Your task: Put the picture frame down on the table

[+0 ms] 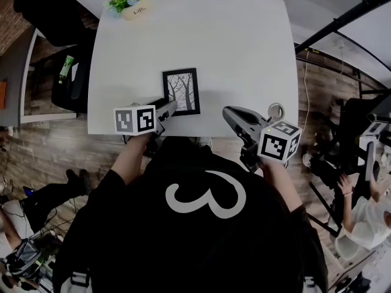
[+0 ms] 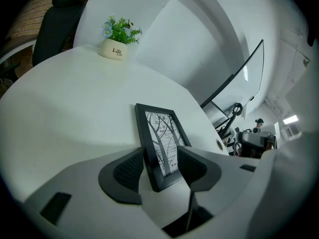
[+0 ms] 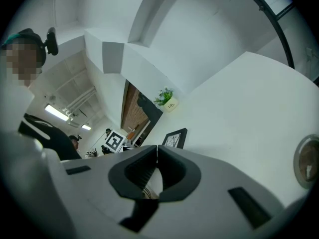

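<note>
**Frame Down on the Desk, Left Gripper Let Go**

At the far left of the white desk, at about 11 o'clock in the head view, a small flower pot is seen. It is well apart from everything else.

Closer in, at about 7 o'clock, the left gripper is held low over the near edge of the desk and is pointed down and away. Its jaws are spread wide. The near corner of the picture frame is seen between them, but it is not squeezed. A gap shows on the right side, and the left pad is just beside the frame's edge, so the frame counts as released.

The frame itself looks to be lying flat on the desk, picture side up, near the 6 o'clock edge. A black border and a drawing of bare trees can be made out.

At about 5 o'clock, the right gripper is held at the desk's edge, apart from the frame. Its jaws are clenched together with nothing in them.

The step in hand is judged to be the letting go, with the putting down as good as done. Next, the left gripper should be drawn straight back toward 6 o'clock. The jaws should be kept wide, so the frame is not bumped or dragged along.
</note>
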A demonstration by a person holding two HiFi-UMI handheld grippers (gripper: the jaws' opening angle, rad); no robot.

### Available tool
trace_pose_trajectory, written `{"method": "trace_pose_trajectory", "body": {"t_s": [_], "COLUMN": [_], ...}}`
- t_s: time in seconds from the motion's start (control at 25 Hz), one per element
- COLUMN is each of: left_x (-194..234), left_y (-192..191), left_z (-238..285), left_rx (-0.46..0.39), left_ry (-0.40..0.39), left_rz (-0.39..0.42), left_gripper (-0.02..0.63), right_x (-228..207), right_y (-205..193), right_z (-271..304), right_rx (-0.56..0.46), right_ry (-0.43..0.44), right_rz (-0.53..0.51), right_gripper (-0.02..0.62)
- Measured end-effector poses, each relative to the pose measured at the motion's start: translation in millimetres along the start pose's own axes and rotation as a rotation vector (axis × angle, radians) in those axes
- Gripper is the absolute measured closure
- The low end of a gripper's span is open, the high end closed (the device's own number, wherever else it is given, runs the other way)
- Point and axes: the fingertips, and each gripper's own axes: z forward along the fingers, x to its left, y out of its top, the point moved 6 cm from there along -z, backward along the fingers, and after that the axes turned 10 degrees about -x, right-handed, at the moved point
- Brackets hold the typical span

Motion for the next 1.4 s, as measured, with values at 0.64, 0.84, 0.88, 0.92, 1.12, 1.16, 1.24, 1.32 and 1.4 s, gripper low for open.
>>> {"method": "trace_pose_trajectory", "body": {"t_s": [0.64,0.84,0.88,0.92,1.12,1.16,1.24,1.32,1.4], "left_x": [-29.0,-52.0,-56.1,-60.2,-81.9,-86.0,-95.0,-103.6,-109.3], "left_y": [28.8,35.1,37.0,38.6,35.0,33.0,26.2,17.4,9.2], "left_z": [-61.7,-105.5,-114.6,-123.1,-161.4,-169.2,-184.3,-197.0,-207.7], "left_rx": [-0.112,-0.162,-0.175,-0.187,-0.229,-0.237,-0.248,-0.250,-0.253], "left_ry": [-0.182,-0.264,-0.278,-0.296,-0.405,-0.421,-0.454,-0.492,-0.524], "left_rz": [-0.052,-0.032,-0.014,-0.007,-0.005,0.003,0.021,0.054,0.098], "left_gripper": [0.415,0.474,0.490,0.506,0.548,0.552,0.564,0.573,0.578], "right_x": [27.8,64.3,72.6,80.2,116.7,123.2,135.5,148.6,163.4], "right_y": [2.3,-0.7,-0.9,-0.8,-6.2,-8.9,-15.9,-22.3,-27.9], "right_z": [18.8,17.4,16.1,14.5,-1.3,-5.4,-14.2,-21.6,-25.1], "right_rx": [0.007,0.004,-0.003,-0.012,-0.061,-0.068,-0.080,-0.091,-0.101], "right_ry": [0.021,0.036,0.040,0.044,0.062,0.064,0.063,0.062,0.066], "right_rz": [-0.095,-0.120,-0.127,-0.133,-0.152,-0.153,-0.153,-0.166,-0.193], "right_gripper": [0.572,0.572,0.572,0.572,0.572,0.571,0.572,0.572,0.572]}}
